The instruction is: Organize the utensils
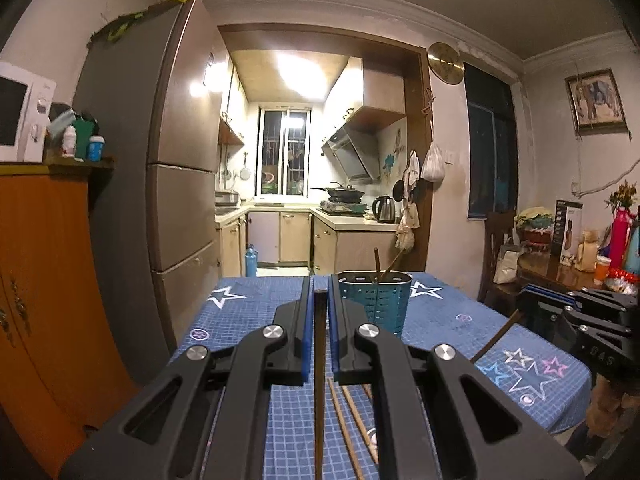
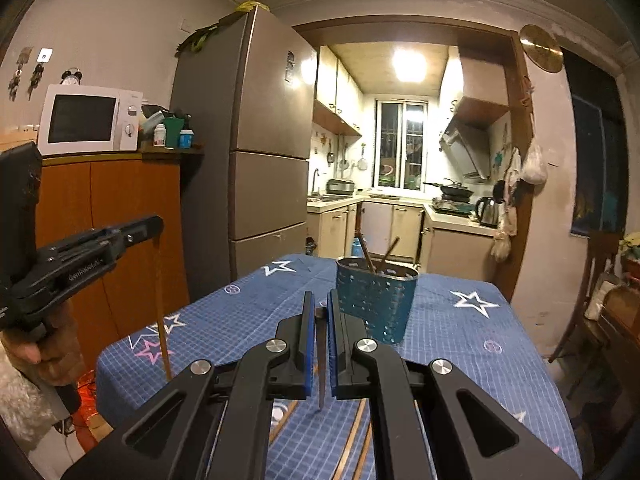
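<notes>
Chopsticks, two in hand, more loose on the table.

Left gripper: jaws narrow, pinched on a dark chopstick that hangs roughly upright, its lower end well clear of the blue starred tablecloth in the right wrist view.

Right gripper: jaws narrow, clamped on a shorter-looking dark stick, tip pointing down; whether it is a chopstick or another utensil is hard to tell at this angle.

Utensil holder: teal, perforated, upright on the table, already holding two sticks that lean out of its open top. It lies ahead and slightly right of both grippers, close to the right one.

Loose chopsticks: lying flat under the grippers, long axes running toward the holder.

Judgement: either held stick must be carried forward and over the rim, kept near vertical, then lowered. The right hand seems nearer.
</notes>
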Available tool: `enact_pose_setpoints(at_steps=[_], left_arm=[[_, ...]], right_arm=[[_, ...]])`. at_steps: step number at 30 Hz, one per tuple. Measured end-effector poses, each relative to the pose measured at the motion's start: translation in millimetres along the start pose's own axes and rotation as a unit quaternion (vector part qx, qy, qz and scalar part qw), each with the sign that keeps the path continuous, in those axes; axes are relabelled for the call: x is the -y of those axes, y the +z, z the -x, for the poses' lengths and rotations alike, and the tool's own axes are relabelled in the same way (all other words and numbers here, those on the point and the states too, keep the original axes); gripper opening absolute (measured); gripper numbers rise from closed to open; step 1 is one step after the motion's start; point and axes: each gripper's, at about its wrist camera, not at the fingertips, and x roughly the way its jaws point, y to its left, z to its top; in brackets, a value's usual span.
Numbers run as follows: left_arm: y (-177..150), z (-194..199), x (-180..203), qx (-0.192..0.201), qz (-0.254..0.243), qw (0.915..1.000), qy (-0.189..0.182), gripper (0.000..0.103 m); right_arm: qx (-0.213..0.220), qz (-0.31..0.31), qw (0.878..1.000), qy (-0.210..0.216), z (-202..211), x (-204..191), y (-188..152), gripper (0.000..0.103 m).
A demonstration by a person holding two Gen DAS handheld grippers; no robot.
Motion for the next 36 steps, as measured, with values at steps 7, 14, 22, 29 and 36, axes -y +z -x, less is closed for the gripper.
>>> enact_pose_setpoints(at_steps=[7,14,22,29,36], left_arm=[[14.7,-16.3,-2.6,0.0,0.014,0.9999,-0.006,0.005],[36.4,-35.8,4.0,0.014,-0.006,0.9995,-0.027,0.005],[9.7,-51.6,-21.7,0.011,-0.047,0.9988,-0.009,0.005],[-42.0,-33.8,-114.9,-0.051,-0.007,0.9959,0.075,0.003],[-65.7,-28.3,-162.6,-0.165,-0.122,0.9762,0.072,0.005]], right_arm=[[-0.008,0.002,1.0,0.024,-19.1,5.3,26.6,0.007],[-0.033,0.014,0.999,0.033,-32.2,6.2,45.7,0.007],[-0.042,0.002,0.998,0.037,-38.9,16.5,42.3,0.007],[-0.051,-0.015,0.997,0.047,-30.2,17.4,26.6,0.007],[-0.045,-0.039,0.997,0.057,-24.2,19.0,25.8,0.007]])
